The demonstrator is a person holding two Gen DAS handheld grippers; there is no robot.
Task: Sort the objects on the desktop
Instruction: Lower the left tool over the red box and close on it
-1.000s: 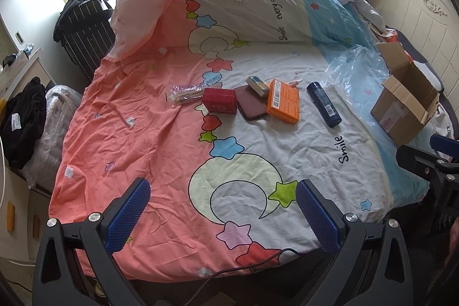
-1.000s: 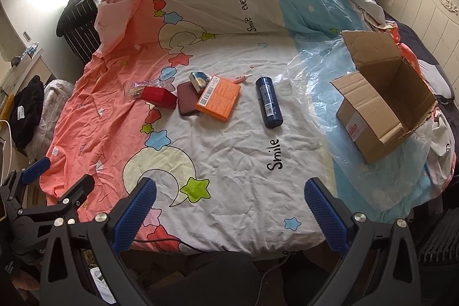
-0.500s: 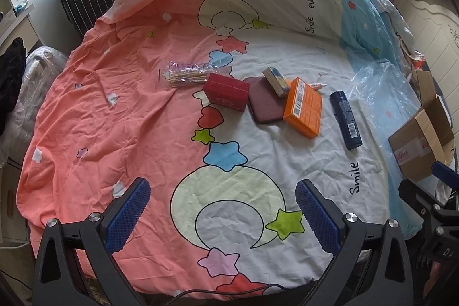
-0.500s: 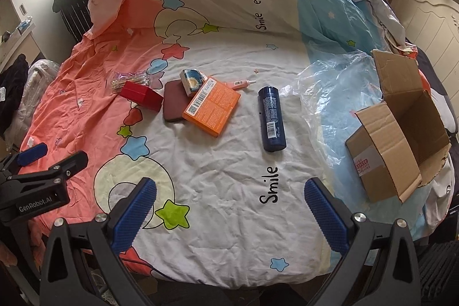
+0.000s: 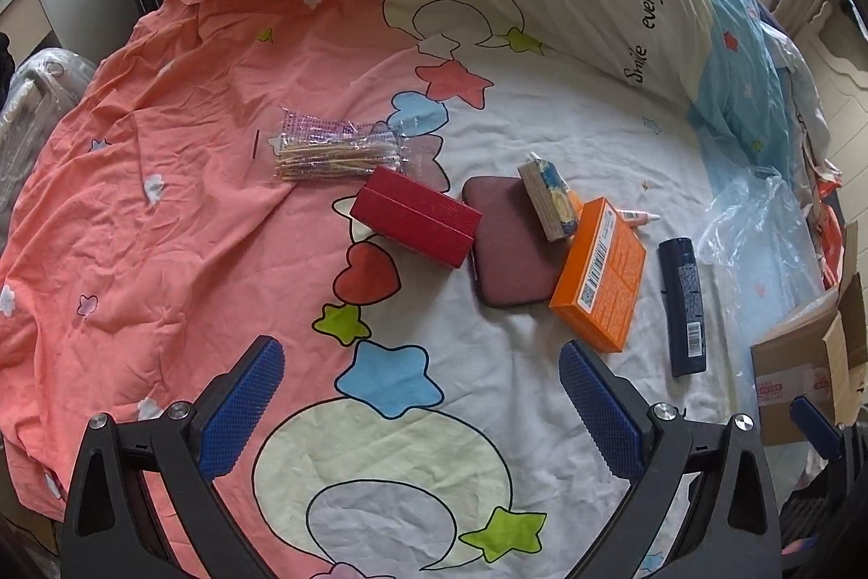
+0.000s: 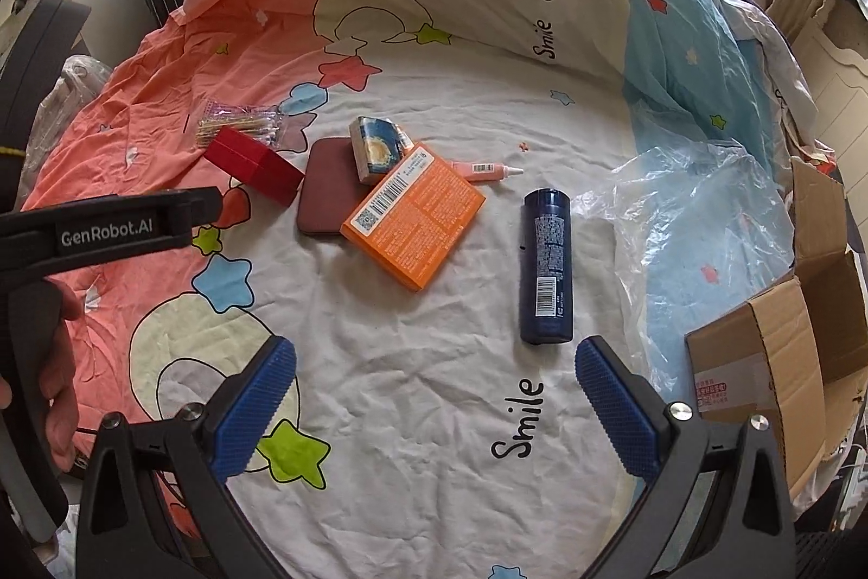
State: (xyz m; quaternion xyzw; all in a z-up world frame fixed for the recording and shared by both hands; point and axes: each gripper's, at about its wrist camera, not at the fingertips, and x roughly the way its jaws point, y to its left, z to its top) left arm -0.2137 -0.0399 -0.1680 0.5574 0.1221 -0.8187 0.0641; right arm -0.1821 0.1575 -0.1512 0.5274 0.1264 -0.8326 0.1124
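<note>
Blue bottle [image 6: 547, 267] is lying lengthwise just ahead of our right gripper [image 6: 432, 408]; we are holding both jaws wide, empty.

- Left tongs [image 5: 420, 408]: black angular frame, blue cross-hatched pads [image 5: 241, 408], silver screws.
- Right tongs [image 6: 434, 408]: same build.
- White "GenRobot.AI" lettering [image 6: 106, 231] on black arm.
</note>
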